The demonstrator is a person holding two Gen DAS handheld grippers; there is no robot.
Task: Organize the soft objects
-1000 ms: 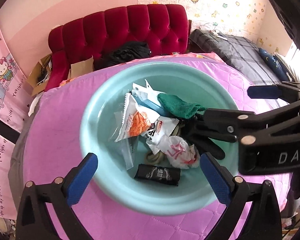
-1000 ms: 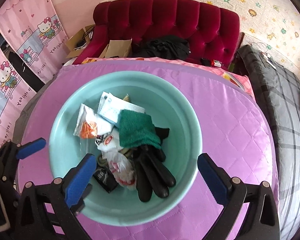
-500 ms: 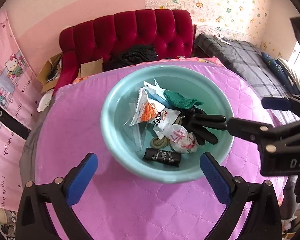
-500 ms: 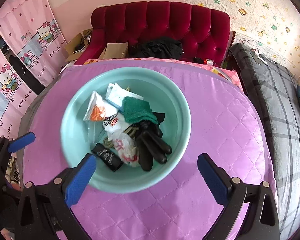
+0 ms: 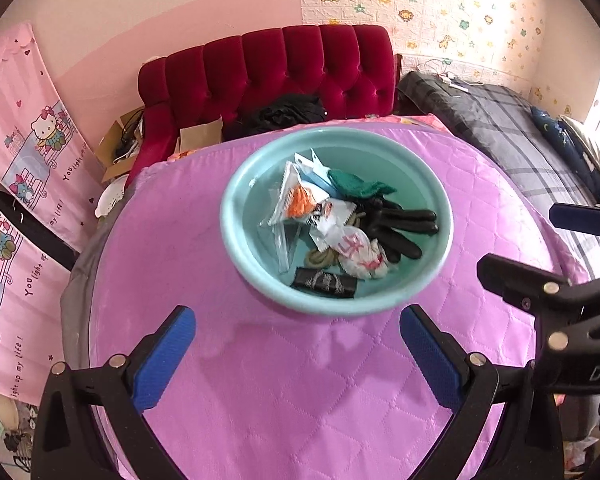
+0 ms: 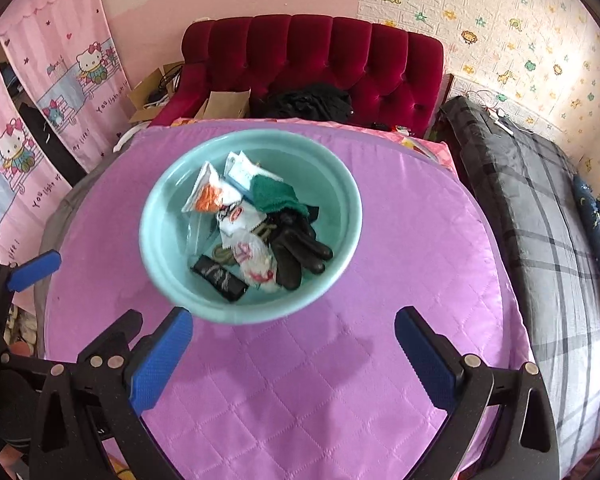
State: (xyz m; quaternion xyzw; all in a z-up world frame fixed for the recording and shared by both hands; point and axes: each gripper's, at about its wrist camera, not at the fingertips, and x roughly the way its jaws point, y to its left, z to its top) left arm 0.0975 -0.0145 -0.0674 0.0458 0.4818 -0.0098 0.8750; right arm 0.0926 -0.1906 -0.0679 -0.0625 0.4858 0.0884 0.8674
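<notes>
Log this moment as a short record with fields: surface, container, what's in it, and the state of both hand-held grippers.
surface: purple quilted cover
container: teal basin, resting on the cover
contents: green cloth, black gloves, orange snack packet, white crumpled bag with red print, black packet, coiled cord
left hand-held gripper: open, empty, short of the basin
right hand-held gripper: open, empty, short of the basin
background: red tufted sofa
</notes>
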